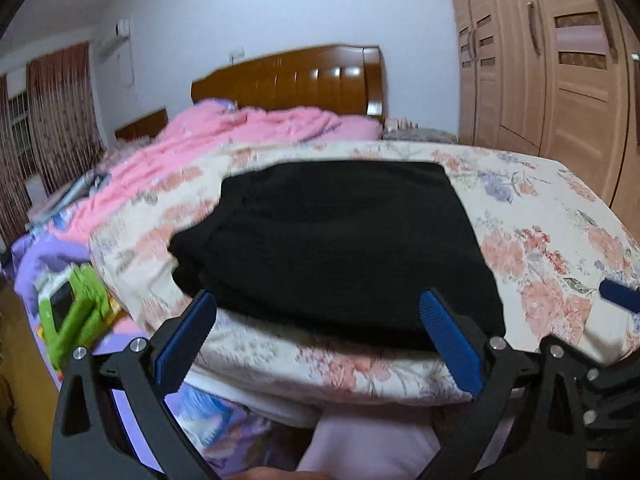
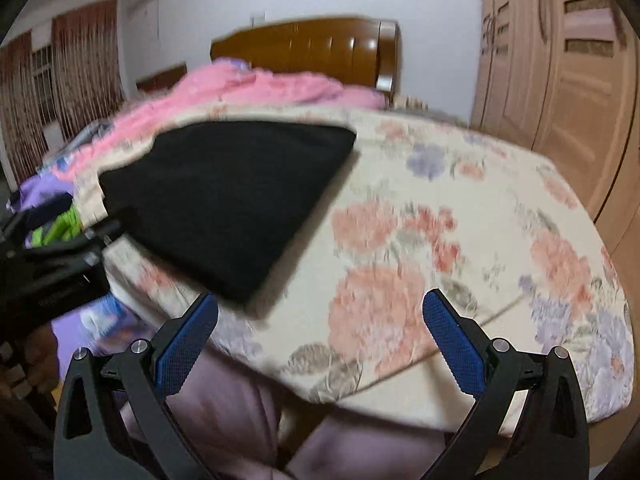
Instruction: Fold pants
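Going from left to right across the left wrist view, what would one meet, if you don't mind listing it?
Curtains → green box → black pants on the floral quilt → wooden wardrobe.

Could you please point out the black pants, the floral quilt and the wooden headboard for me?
black pants (image 1: pixel 336 248), left wrist view, middle of the folded fabric.
floral quilt (image 2: pixel 460 220), right wrist view, bare patch right of the pants.
wooden headboard (image 1: pixel 296 80), left wrist view, centre of its glossy panel.

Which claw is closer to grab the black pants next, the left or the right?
Probably the left claw: it is open with the black pants right between its fingers. The right claw is open too, but faces mostly the floral quilt.
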Tool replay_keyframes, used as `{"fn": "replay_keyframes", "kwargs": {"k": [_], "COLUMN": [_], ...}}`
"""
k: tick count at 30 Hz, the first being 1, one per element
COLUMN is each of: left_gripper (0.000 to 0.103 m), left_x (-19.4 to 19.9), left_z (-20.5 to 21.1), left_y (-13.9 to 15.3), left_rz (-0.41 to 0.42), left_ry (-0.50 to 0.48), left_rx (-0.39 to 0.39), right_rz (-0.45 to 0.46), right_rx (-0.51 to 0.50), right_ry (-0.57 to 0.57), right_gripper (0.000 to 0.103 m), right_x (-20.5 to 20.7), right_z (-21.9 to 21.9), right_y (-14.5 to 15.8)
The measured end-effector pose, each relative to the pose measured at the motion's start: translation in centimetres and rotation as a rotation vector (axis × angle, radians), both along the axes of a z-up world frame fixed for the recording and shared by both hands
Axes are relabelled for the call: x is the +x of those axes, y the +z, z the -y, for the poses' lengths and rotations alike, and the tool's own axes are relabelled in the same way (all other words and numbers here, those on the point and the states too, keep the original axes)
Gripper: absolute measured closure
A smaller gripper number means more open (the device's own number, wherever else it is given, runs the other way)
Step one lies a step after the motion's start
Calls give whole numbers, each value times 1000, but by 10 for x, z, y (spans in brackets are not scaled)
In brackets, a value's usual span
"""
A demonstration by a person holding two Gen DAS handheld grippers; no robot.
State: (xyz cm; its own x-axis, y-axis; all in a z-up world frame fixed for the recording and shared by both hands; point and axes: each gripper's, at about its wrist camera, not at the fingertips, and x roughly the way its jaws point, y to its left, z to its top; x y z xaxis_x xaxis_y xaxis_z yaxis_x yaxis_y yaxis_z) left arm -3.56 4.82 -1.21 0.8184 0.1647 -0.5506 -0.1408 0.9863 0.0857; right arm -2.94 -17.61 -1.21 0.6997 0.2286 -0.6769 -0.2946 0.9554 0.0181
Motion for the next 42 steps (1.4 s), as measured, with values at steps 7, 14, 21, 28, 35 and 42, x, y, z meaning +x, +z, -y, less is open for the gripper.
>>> {"fn": "replay_keyframes", "kwargs": {"k": [7, 14, 21, 28, 35, 42], "left_gripper": [2, 2, 2, 2, 2, 2], "left_x": [2, 3, 3, 3, 3, 3], "left_z": [-15, -14, -14, -15, -16, -16], "left_y": [-12, -14, -15, -16, -16, -17], "left_rz": [-41, -51, -55, -57, -58, -59], "left_ry": [30, 24, 27, 27, 26, 25], "left_rx": [-60, -51, -53, -54, -54, -54], "right_rz": [-12, -14, -14, -16, -16, -17], "right_rx": [-35, -52, -62, -66, -68, -67], "right_ry": [54, 87, 102, 108, 110, 108], "right_gripper": [4, 4, 4, 4, 4, 4], "right_x": [-3, -6, -7, -8, -8, -8], "right_z": [-14, -21, -24, -26, -27, -27], "right_y": [-7, -7, -8, -9, -9, -9]}}
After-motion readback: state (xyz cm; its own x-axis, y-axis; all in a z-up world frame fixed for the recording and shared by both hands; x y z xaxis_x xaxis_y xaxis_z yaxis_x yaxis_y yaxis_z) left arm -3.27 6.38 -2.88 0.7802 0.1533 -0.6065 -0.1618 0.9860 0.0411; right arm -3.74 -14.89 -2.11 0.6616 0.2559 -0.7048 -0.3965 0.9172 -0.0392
